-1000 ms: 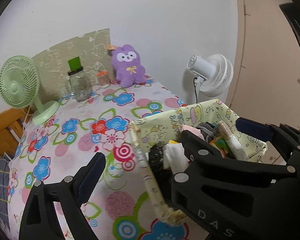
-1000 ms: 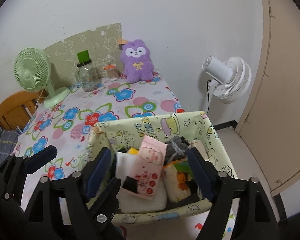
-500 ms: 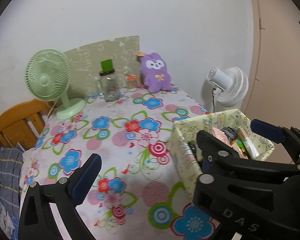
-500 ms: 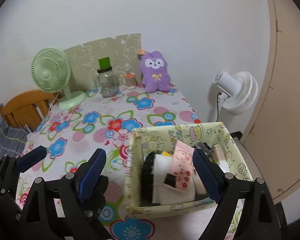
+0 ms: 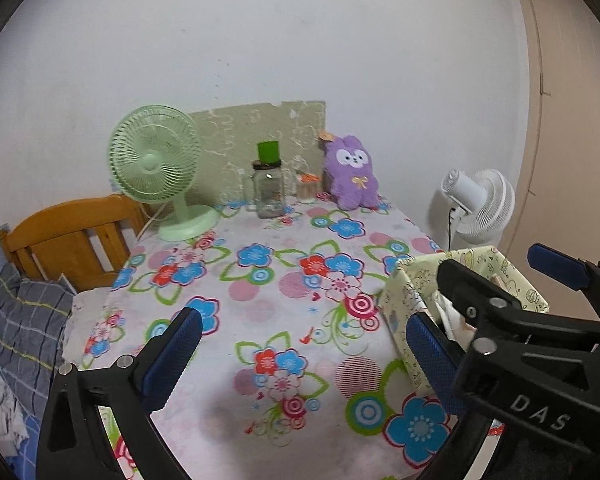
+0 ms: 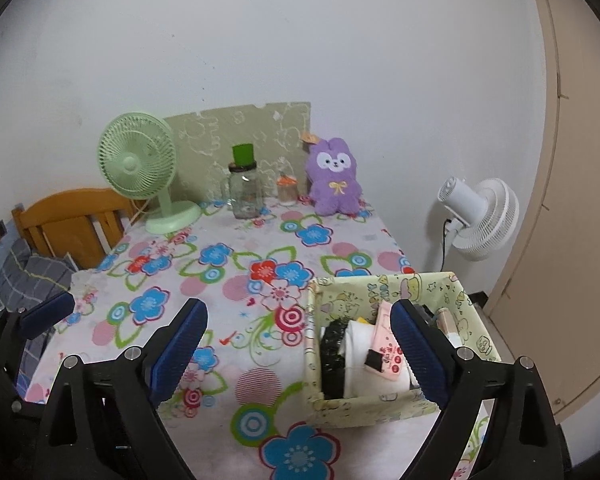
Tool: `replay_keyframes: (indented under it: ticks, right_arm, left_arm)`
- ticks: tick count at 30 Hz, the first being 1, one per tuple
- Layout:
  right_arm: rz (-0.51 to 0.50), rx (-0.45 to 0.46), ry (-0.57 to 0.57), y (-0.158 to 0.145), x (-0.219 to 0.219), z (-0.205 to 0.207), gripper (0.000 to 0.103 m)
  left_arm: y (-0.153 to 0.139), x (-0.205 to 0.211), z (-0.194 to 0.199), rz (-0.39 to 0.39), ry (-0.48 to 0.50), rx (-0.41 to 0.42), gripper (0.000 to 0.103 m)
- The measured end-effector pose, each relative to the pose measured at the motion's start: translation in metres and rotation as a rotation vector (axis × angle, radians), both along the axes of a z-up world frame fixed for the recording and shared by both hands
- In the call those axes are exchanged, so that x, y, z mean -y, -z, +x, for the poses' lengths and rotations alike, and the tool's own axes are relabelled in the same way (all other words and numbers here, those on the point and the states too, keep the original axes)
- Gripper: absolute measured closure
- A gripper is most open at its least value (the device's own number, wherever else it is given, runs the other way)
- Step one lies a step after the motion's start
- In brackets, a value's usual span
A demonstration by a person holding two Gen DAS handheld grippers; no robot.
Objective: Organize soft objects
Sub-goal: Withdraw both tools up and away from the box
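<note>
A yellow-green printed fabric box (image 6: 384,402) stands on the flowered table near its right front corner. It holds a white folded cloth (image 6: 366,360), a pink item (image 6: 388,354) and a black item (image 6: 332,360). A purple plush bunny (image 6: 334,178) sits upright at the far end against the wall. My right gripper (image 6: 298,354) hovers left of the box, its jaws opening with nothing between them. My left gripper (image 5: 300,354) is open and empty over bare tablecloth. The box (image 5: 400,312) is to its right, partly hidden by the right gripper's body.
At the back stand a green desk fan (image 6: 138,164), a glass jar with a green lid (image 6: 244,192) and a small orange-lidded jar (image 6: 287,191). A white fan (image 6: 480,220) stands past the table's right edge, by a beige door. A wooden frame (image 6: 72,220) and grey checked cloth lie left.
Both grippers have drawn back and risen from the box, and their jaws have spread wider. The box now sits to the right in both views. Its contents have stayed in place.
</note>
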State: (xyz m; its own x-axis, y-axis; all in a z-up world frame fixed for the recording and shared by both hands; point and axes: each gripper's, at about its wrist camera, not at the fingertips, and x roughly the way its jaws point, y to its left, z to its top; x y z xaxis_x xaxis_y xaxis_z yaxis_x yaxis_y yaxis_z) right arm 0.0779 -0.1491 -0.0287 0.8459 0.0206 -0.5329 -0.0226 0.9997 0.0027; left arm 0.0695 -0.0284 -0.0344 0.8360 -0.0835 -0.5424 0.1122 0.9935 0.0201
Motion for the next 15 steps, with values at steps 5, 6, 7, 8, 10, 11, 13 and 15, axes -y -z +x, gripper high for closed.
replay_keyframes:
  ticks: [5, 6, 7, 8, 10, 11, 13, 15]
  right_arm:
    - [0.005, 0.026, -0.011, -0.009, -0.007, -0.013, 0.008]
    - [0.005, 0.032, -0.011, -0.010, -0.008, -0.015, 0.008]
    - [0.005, 0.039, -0.012, -0.012, -0.009, -0.017, 0.008]
    - [0.004, 0.045, -0.011, -0.014, -0.009, -0.020, 0.008]
    - [0.003, 0.060, -0.009, -0.018, -0.010, -0.026, 0.008]
    - [0.003, 0.065, -0.008, -0.020, -0.010, -0.028, 0.008]
    - [0.003, 0.077, -0.004, -0.023, -0.010, -0.033, 0.007]
    - [0.005, 0.090, 0.000, -0.026, -0.009, -0.038, 0.004]
  left_arm:
    - [-0.009, -0.017, -0.014, -0.008, -0.036, 0.029, 0.000]
    - [-0.011, -0.021, -0.018, -0.011, -0.044, 0.037, 0.000]
    - [-0.012, -0.023, -0.020, -0.014, -0.048, 0.042, 0.000]
    - [-0.014, -0.026, -0.023, -0.017, -0.053, 0.047, 0.000]
    - [-0.017, -0.033, -0.029, -0.024, -0.063, 0.061, 0.000]
    - [-0.019, -0.035, -0.032, -0.026, -0.069, 0.067, 0.000]
    - [-0.021, -0.039, -0.037, -0.028, -0.076, 0.078, 0.000]
    - [-0.024, -0.043, -0.041, -0.029, -0.091, 0.089, 0.000]
